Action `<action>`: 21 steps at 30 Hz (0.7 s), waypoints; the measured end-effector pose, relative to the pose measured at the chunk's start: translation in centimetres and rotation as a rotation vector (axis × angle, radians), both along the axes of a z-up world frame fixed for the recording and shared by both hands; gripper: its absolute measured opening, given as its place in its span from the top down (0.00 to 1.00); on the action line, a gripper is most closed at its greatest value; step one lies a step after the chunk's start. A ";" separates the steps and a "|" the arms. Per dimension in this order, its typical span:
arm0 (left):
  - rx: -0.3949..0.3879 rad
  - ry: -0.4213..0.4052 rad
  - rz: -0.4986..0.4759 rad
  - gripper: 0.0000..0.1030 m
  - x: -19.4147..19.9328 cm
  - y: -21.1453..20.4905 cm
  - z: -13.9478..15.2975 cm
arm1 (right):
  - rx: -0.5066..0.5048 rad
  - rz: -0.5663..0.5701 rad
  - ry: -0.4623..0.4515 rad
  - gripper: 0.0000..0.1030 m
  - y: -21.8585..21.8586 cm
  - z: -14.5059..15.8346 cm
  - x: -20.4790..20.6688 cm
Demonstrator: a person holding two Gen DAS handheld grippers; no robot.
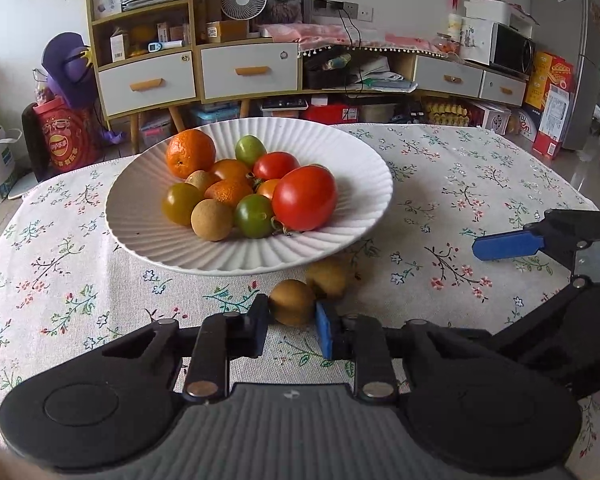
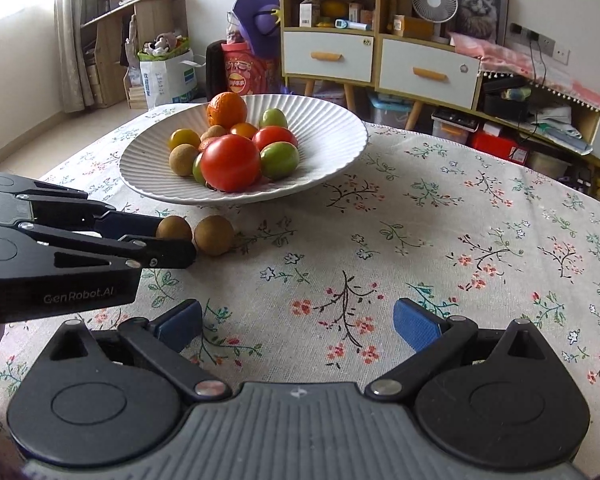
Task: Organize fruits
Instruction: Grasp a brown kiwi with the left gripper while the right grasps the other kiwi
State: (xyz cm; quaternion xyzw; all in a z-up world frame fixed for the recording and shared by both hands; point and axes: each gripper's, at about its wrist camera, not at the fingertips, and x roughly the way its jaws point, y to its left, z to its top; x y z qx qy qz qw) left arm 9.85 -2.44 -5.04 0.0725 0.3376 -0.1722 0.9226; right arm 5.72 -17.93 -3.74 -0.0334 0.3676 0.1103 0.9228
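Left gripper (image 1: 293,330) fingers (image 1: 325,334) clamp brown fruit (image 1: 292,307) near plate (image 1: 148,236).

daylit room, wooden shelf unit (image 1: 148,40) with white drawers, white wall (image 1: 16,20).

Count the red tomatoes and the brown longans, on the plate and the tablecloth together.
Red tomatoes: 2
Longans: 4
Total: 6

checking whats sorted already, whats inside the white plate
The white plate holds two red tomatoes, green tomatoes, oranges and brown longans. Fruit beneath the pile is covered.
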 end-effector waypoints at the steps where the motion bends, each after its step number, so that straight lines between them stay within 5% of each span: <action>1: -0.001 0.005 0.007 0.75 0.0 0.3 0.0 | -0.001 0.002 0.003 0.03 0.2 0.0 0.2; 21: -0.007 0.049 0.081 0.75 -1.0 5.4 0.2 | -0.042 0.100 0.011 0.14 4.3 0.2 0.7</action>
